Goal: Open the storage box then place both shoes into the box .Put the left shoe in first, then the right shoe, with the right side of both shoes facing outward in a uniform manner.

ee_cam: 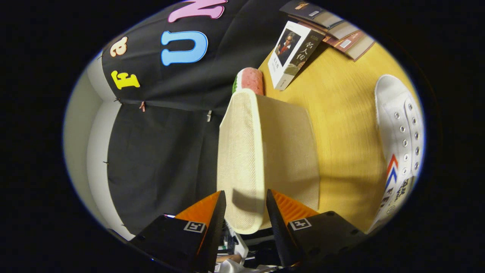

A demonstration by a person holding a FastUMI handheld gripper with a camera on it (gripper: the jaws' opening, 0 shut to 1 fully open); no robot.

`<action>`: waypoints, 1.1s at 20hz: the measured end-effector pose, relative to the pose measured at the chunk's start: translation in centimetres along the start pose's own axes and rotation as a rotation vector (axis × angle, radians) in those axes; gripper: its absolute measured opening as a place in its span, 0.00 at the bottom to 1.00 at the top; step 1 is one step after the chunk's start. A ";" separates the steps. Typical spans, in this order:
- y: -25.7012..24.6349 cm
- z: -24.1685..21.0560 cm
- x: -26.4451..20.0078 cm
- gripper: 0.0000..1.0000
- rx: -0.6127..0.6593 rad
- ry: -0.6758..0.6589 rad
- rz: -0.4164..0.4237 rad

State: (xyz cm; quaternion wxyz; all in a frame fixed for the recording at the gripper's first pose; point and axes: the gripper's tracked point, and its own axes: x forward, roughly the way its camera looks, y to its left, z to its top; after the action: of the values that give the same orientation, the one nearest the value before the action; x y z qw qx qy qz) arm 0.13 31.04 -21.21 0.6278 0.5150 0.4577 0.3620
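While the view is rolled sideways, the storage box lid (265, 151) stands edge-on between the gripper (246, 201) fingers, which sit narrowly spread beside its rim; contact unclear. White canvas shoe (401, 140) lies right on the wooden table (341, 113); book (291, 53) far.

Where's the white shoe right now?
In the gripper view, the white shoe lies on the yellow table, off to the side of the beige box whose edge sits between the gripper's fingers.

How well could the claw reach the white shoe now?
Probably not at once: the claw straddles the beige box lid, which it would have to leave first. The white shoe lies unblocked on the table.
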 end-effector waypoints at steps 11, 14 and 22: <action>9.4 -0.6 -0.3 0.14 -0.147 -0.047 0.148; 13.5 -1.0 1.2 0.14 -0.222 -0.052 0.173; 21.0 -4.1 10.4 0.14 -0.406 -0.011 0.108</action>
State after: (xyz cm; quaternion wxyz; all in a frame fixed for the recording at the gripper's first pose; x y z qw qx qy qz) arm -0.06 46.37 -2.94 0.7009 0.4040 0.3436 0.4770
